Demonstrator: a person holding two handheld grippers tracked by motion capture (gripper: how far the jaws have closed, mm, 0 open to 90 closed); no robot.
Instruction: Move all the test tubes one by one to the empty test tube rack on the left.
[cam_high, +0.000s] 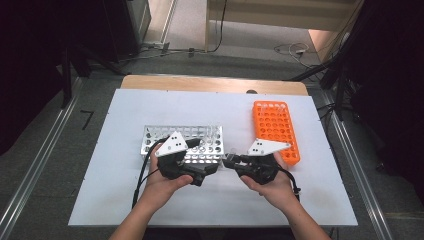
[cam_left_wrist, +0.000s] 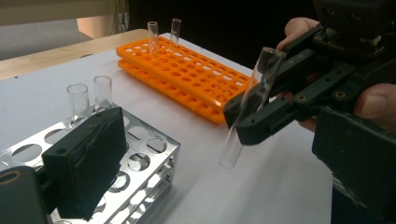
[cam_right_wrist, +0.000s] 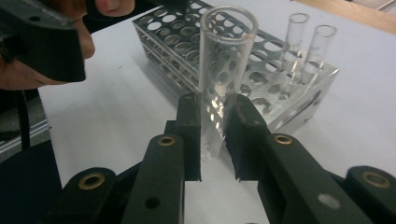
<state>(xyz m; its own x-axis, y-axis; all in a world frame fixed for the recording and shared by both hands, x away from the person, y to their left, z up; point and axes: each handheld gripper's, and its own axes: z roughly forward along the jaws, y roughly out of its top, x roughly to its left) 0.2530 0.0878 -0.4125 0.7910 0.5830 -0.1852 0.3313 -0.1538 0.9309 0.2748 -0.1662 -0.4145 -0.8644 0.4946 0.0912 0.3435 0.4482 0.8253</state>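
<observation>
My right gripper (cam_right_wrist: 214, 116) is shut on a clear, empty test tube (cam_right_wrist: 225, 70), held upright with its open mouth on top. In the left gripper view the same tube (cam_left_wrist: 254, 95) hangs tilted above the white table, pinched by the right gripper (cam_left_wrist: 243, 122). A silver metal rack (cam_right_wrist: 187, 51) with two tubes (cam_right_wrist: 308, 44) at one corner lies just beyond it. My left gripper (cam_left_wrist: 210, 161) is open, its jaws wide apart, one of them over the silver rack (cam_left_wrist: 140, 161). From above, the left gripper (cam_high: 202, 172) and the right gripper (cam_high: 231, 161) face each other at the silver rack's (cam_high: 182, 140) front right corner.
An orange rack (cam_high: 276, 131) lies to the right on the white table top (cam_high: 125, 200), and two tubes (cam_left_wrist: 163, 32) stand at its far end. A wooden strip (cam_high: 210, 83) edges the table's far side. Cables trail from both grippers.
</observation>
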